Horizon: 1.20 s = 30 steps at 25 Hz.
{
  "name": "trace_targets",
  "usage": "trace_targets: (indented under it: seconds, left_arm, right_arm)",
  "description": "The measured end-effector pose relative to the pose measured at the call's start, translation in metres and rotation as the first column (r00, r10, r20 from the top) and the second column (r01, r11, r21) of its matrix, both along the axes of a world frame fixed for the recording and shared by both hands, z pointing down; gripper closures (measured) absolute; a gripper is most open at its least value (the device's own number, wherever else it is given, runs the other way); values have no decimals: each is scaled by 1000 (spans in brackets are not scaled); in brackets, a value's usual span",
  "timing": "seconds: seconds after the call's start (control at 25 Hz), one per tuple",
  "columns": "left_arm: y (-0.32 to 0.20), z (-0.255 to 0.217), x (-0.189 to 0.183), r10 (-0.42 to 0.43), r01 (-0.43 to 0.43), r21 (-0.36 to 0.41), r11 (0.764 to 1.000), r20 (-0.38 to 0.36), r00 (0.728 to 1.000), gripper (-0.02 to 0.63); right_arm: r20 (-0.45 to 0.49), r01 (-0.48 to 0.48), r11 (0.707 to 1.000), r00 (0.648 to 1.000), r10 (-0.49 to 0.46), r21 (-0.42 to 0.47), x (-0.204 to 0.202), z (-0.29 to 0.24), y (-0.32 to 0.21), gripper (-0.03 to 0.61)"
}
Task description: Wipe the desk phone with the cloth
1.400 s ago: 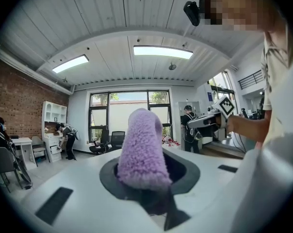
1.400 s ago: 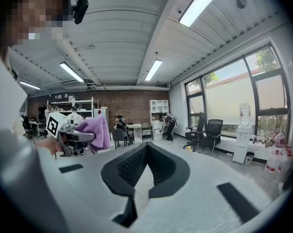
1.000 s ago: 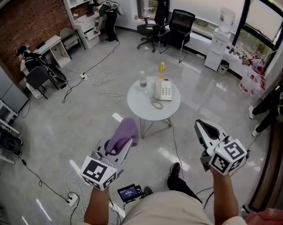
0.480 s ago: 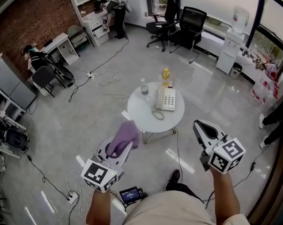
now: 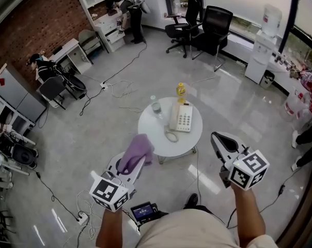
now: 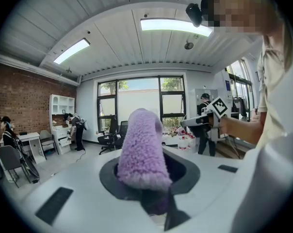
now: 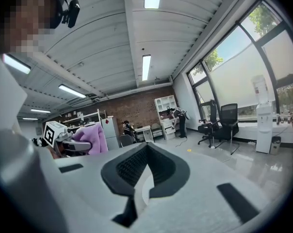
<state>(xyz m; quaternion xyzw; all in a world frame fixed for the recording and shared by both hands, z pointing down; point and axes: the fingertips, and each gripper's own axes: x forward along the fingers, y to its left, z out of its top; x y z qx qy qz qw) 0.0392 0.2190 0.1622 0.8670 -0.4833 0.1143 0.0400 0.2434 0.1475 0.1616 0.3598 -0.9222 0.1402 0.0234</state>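
Well ahead of both, the desk phone [image 5: 181,117] sat on the counter [image 5: 151,130]; the left hand-held gripper [image 5: 139,159] grasped the cloth [image 5: 136,151], and the right hand-held gripper [image 5: 215,136] was clenched empty. Floor cables [image 5: 198,164] might trip the approach.

Honestly, nothing properly readable anywhere in these. The desk phone [image 5: 181,118] has a keypad, but the digits on the keys are way too small to make out. The cubes on the left gripper [image 5: 137,161] and the right gripper [image 5: 216,137] only carry black-and-white square marker patterns, no letters or numbers. There's a little lit screen [image 5: 143,211] down by the person's waist, too blurry to read. Same deal with the yellow bottle [image 5: 181,91] and the clear bottle [image 5: 156,108]: whatever print they have is too tiny to tell.
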Motion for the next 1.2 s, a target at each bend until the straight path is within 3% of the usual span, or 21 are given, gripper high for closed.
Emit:
trace_targets:
  seconds: [0.32, 0.48, 1.2]
  left_arm:
    - [-42, 2, 31, 3, -3, -16, 1000, 21, 1000, 534]
    - [-66, 17, 29, 35, -35, -12, 999, 15, 999, 534]
    - [-225, 67, -53, 144, -148, -68, 987, -52, 988, 534]
  right_arm:
    - [13, -1, 1000, 1000, 2, -15, 33, 7, -39, 584]
    - [6, -16, 1000, 1000, 16, -23, 32, 20, -60, 584]
    - [-71, -109, 989, 992, 102, -98, -64, 68, -189, 584]
